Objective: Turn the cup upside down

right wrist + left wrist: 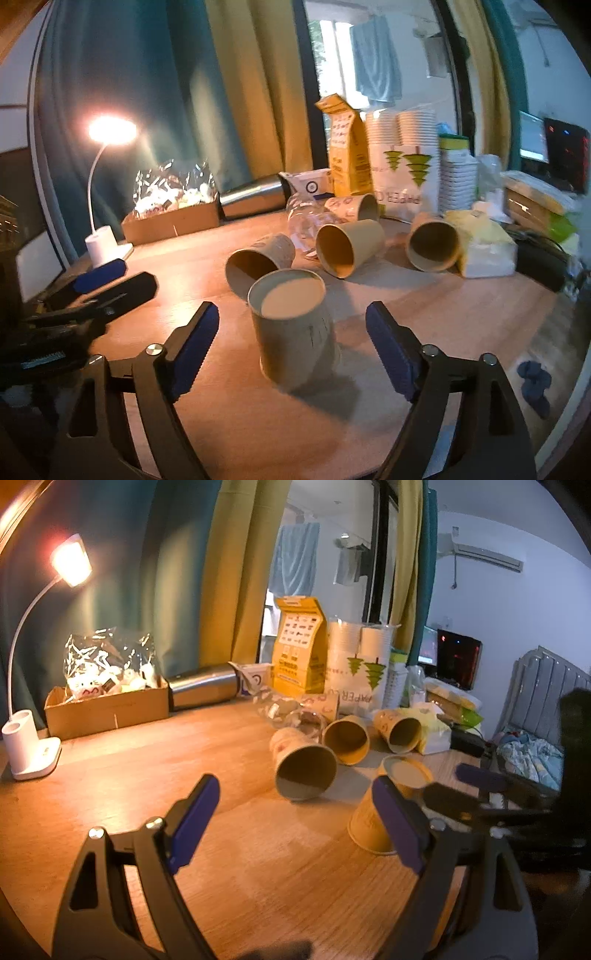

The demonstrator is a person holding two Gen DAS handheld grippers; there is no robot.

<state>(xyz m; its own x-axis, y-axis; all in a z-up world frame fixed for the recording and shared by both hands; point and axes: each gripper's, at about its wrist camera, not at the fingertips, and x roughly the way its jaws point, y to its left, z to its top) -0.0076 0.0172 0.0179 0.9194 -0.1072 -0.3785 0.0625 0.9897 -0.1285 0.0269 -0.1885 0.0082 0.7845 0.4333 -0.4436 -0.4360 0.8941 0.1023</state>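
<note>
A yellow paper cup (295, 332) stands upside down on the wooden table (461, 314), base up, between the open fingers of my right gripper (291, 347) without visible contact. It also shows in the left wrist view (373, 823), just behind my left gripper's right finger. My left gripper (299, 819) is open and empty over bare table. The right gripper (476, 786) shows at the right of the left wrist view, open around the cup. Several more paper cups lie on their sides behind it, the nearest cup (258, 262) (303, 764) with its mouth toward me.
A lit desk lamp (33, 738) and a cardboard box (107, 709) stand at the back left. A steel flask (203, 688), a yellow carton (299, 646), a paper-cup bag (358, 664) and a tissue pack (484, 247) crowd the back. A clear plastic bottle (306, 221) lies among the cups.
</note>
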